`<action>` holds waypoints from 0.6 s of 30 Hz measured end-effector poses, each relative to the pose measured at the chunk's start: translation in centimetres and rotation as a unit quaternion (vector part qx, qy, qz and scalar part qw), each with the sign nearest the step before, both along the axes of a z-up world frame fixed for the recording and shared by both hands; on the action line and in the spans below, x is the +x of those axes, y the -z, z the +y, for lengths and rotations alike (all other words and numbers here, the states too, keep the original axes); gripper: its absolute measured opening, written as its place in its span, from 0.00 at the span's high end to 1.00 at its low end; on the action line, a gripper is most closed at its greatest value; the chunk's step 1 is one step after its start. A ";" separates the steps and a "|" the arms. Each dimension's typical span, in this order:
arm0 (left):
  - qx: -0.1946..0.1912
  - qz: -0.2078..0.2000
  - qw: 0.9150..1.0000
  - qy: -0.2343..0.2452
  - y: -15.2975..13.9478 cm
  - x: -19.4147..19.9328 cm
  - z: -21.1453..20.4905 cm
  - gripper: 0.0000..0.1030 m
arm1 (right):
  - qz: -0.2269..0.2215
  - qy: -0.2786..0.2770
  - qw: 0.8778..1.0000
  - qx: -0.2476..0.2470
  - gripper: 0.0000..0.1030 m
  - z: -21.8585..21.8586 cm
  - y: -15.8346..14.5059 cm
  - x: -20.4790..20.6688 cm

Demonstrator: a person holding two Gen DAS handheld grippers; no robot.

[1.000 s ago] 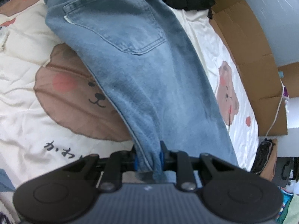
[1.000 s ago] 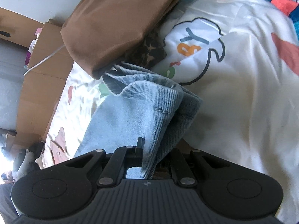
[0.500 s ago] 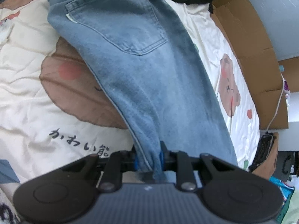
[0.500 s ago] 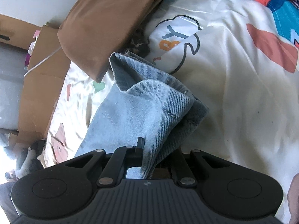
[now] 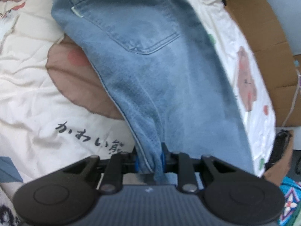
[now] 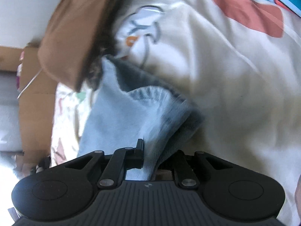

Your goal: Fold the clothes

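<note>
Cream bedding printed with cartoon bears (image 5: 32,86) covers the bed under both of your tools, and flattened cardboard (image 5: 263,37) runs along its far edge. Your left tongs (image 5: 149,163) are clamped on a bunched edge of the light blue jeans (image 5: 150,66); the denim is squeezed between the blue pads (image 5: 137,163), and from there the leg stretches away from you across the bedding, back pocket (image 5: 128,20) facing up, partly covering the big brown bear face. Dark clothing lies beyond the waistband, too cut off to make out.

Your right tongs (image 6: 150,158) are likewise closed on the jeans (image 6: 131,116), gripping a fold near a leg opening. The hem curls open just ahead of the fingers, showing the paler inside of the fabric. That cuff rests against a white garment with a cartoon outline print (image 6: 216,75), and a brown folded cloth (image 6: 75,28) sits just beyond it. This view is blurred, so finer detail is lost.
</note>
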State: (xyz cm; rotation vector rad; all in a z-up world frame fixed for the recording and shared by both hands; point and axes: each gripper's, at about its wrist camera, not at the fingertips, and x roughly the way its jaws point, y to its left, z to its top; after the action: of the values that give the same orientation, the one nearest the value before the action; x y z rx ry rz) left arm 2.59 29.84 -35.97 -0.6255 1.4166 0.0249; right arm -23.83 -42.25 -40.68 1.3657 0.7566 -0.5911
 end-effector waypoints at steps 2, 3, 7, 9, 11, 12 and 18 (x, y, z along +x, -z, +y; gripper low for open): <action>0.007 0.005 1.000 -0.003 0.6 0.0 -0.2 0.78 | 0.000 0.014 1.000 -0.005 0.82 -0.6 0.1 -0.3; 0.010 0.008 1.000 -0.008 0.7 0.1 -0.3 0.78 | -0.001 0.018 1.000 -0.008 0.81 -0.9 0.1 -0.3; 0.024 0.021 0.999 -0.019 1.1 0.2 -0.8 0.74 | 0.012 0.017 1.000 -0.018 0.79 -1.9 0.7 -0.3; 0.032 0.027 0.999 -0.022 1.0 0.4 -1.0 0.71 | 0.015 0.022 1.000 -0.014 0.77 -2.0 1.1 -0.4; 0.043 0.030 0.998 -0.023 0.7 0.5 -1.1 0.69 | 0.013 0.035 0.999 -0.007 0.75 -2.1 1.5 -0.6; 0.047 0.029 0.998 -0.023 0.5 0.6 -1.2 0.69 | 0.011 0.038 0.999 -0.005 0.75 -2.1 1.7 -0.7; 0.068 0.017 0.997 -0.018 -0.8 1.1 -1.0 0.59 | -0.014 0.016 1.000 0.020 0.73 -3.2 2.7 -0.9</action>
State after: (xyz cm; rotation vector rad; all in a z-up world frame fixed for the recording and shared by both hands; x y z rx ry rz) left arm 3.66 28.83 -35.16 -0.5407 1.4236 0.1608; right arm -24.68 -45.43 -43.35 1.4221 0.7289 -0.5835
